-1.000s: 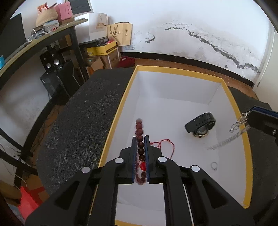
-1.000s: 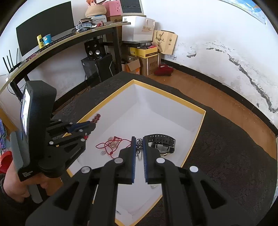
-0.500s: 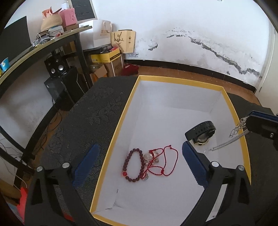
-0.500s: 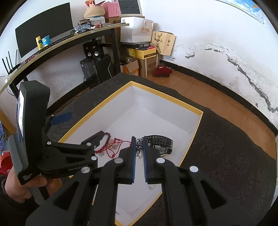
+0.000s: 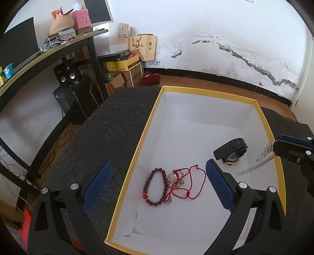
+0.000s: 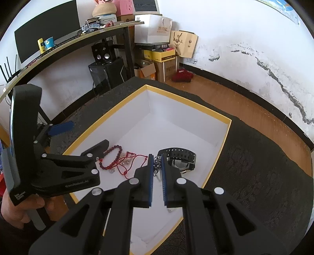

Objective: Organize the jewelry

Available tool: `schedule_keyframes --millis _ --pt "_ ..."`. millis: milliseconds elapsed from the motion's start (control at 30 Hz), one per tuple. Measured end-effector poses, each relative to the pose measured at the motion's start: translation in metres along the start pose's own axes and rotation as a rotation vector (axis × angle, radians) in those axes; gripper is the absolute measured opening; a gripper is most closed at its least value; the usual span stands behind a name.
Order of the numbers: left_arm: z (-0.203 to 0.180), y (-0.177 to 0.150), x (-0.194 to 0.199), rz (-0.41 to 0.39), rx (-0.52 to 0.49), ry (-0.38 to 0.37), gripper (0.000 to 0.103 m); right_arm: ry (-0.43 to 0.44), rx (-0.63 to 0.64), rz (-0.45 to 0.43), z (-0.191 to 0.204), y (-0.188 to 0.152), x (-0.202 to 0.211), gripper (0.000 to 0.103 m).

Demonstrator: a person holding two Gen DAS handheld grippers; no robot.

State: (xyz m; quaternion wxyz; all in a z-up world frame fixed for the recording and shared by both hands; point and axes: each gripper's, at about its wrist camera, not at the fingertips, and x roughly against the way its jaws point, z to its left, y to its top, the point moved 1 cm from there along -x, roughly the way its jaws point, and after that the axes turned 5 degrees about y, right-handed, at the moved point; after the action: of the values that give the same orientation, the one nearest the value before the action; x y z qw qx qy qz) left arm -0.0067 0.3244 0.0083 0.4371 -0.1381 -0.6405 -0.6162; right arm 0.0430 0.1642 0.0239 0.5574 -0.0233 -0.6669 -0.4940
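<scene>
**Beads dropped into the box**

Black patterned cloth (image 5: 109,137) carried the yellow-rimmed box (image 5: 204,91). Left gripper (image 5: 157,188) had sprung apart, empty; the bead bracelet (image 5: 155,186) now lay inside. Right gripper (image 6: 157,166) stayed clamped on a silver chain (image 6: 157,161), tilted downward.

along the wall at left, a long desk (image 5: 58,51) with a dark monitor (image 6: 47,29), paper cups (image 6: 48,42), a woven basket (image 5: 61,25) and a pink box (image 5: 81,18). underneath, black speakers (image 5: 66,73) on a computer tower (image 5: 76,100). in the corner, cardboard boxes (image 5: 125,72), paper bags (image 5: 142,47) and a red cloth (image 6: 182,76) on the wooden floor (image 6: 245,106). behind, a cracked white wall (image 5: 235,45).
</scene>
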Motion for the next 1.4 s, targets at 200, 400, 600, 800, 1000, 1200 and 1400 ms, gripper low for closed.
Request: schedule_keyframes --millis 200,400,600,800,1000,1200,1400 --pt "0.001 -0.001 0.0 -0.001 -0.003 0.004 0.094 -0.003 -0.003 0.019 0.0 -0.003 -0.008 0.008" --pt "0.004 -0.001 -0.002 0.001 0.001 0.006 0.094 -0.007 -0.006 0.033 0.0 -0.003 -0.015 0.008" --pt "0.005 -0.001 -0.002 0.0 0.002 0.008 0.094 0.003 -0.02 0.041 -0.004 -0.003 -0.017 0.008" --pt "0.009 0.0 -0.001 -0.003 0.016 0.013 0.094 0.026 -0.05 -0.03 -0.011 -0.001 -0.003 0.096" --pt "0.005 0.002 0.001 -0.008 0.016 0.011 0.094 0.02 -0.05 -0.036 -0.013 0.002 0.006 0.096" --pt "-0.005 0.006 0.005 -0.013 0.006 0.008 0.094 0.011 -0.071 -0.046 -0.024 -0.004 0.02 0.096" --pt "-0.031 0.011 0.013 -0.026 -0.032 -0.006 0.094 -0.02 -0.105 -0.058 -0.043 -0.013 0.038 0.096"
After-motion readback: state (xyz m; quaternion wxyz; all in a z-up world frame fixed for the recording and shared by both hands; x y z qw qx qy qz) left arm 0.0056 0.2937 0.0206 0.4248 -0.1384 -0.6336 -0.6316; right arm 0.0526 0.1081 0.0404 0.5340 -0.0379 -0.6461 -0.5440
